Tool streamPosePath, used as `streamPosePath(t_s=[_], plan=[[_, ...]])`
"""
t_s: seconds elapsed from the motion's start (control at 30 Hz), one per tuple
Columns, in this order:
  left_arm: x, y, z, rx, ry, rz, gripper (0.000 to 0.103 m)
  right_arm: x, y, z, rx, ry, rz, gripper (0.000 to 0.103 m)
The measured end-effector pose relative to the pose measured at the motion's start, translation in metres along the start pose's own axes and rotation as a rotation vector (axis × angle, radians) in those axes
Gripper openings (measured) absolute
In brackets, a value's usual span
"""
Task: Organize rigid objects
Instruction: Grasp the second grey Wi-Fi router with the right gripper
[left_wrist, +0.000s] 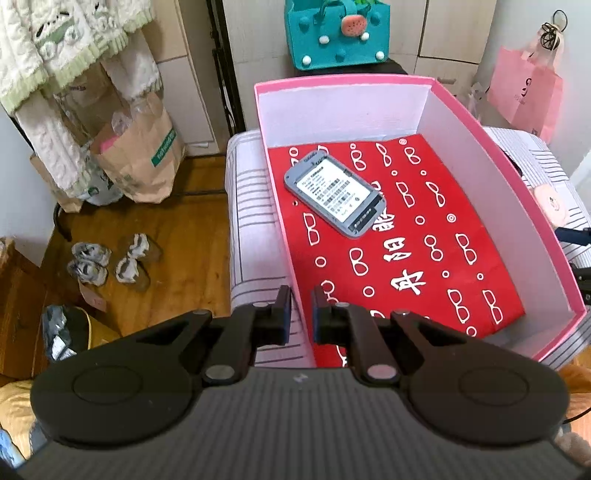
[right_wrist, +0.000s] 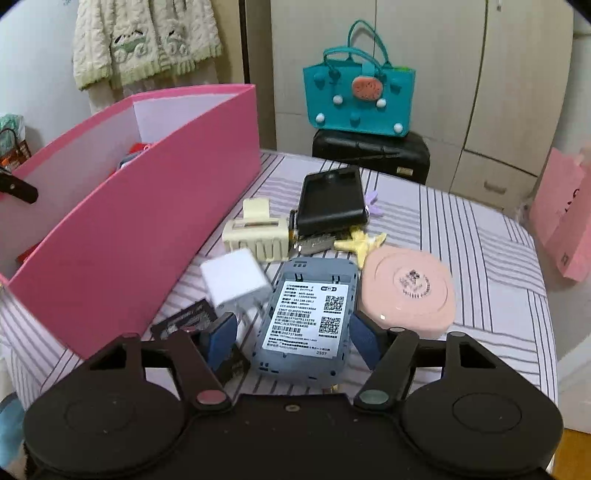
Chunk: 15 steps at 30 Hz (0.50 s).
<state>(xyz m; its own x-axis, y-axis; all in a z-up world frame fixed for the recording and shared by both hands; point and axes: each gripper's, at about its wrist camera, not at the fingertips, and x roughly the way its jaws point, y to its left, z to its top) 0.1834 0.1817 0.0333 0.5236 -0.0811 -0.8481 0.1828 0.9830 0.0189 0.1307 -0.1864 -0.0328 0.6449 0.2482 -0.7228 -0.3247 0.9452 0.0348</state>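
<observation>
A pink box (left_wrist: 517, 158) with white walls and a red patterned liner stands on the striped bed; one grey router (left_wrist: 334, 192) lies label-up inside. My left gripper (left_wrist: 301, 314) sits at the box's near left wall, jaws nearly together with the wall's rim between the pads. In the right wrist view the same pink box (right_wrist: 147, 229) stands at the left. A second grey router (right_wrist: 306, 314) lies label-up on the bed. My right gripper (right_wrist: 293, 339) straddles it, open; the right pad is close against its side and a gap remains at the left pad.
Around the router lie a white charger plug (right_wrist: 236, 280), a cream hair clip (right_wrist: 258, 232), a black power bank (right_wrist: 330, 201), keys (right_wrist: 314, 243), a pink round case (right_wrist: 406, 288) and a black packet (right_wrist: 184, 319). A teal bag (right_wrist: 358, 99) tops a black suitcase (right_wrist: 373, 151) behind.
</observation>
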Motion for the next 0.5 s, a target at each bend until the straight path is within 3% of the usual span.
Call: streamPosePath(t_s=[0.17, 0.37, 0.4, 0.43, 0.47, 0.5], plan=[[-0.008, -0.006, -0.004, 0.048, -0.052, 0.041, 0.007, 0.005, 0.002, -0.001, -0.043, -0.002, -0.028, 0.064], [-0.009, -0.009, -0.005, 0.055, -0.066, 0.06, 0.007, 0.004, -0.007, 0.0, 0.004, 0.042, 0.015, 0.062], [-0.009, -0.009, -0.006, 0.059, -0.068, 0.061, 0.007, 0.001, -0.009, 0.0, 0.015, 0.04, 0.023, 0.057], [-0.01, -0.009, -0.006, 0.06, -0.071, 0.061, 0.007, -0.003, -0.01, 0.001, 0.019, 0.036, 0.015, 0.037], [-0.012, -0.009, -0.007, 0.064, -0.077, 0.061, 0.007, -0.006, -0.012, 0.002, 0.013, 0.044, 0.011, 0.027], [-0.013, -0.01, -0.008, 0.073, -0.082, 0.063, 0.007, -0.008, -0.017, 0.002, 0.022, 0.059, 0.039, 0.026]])
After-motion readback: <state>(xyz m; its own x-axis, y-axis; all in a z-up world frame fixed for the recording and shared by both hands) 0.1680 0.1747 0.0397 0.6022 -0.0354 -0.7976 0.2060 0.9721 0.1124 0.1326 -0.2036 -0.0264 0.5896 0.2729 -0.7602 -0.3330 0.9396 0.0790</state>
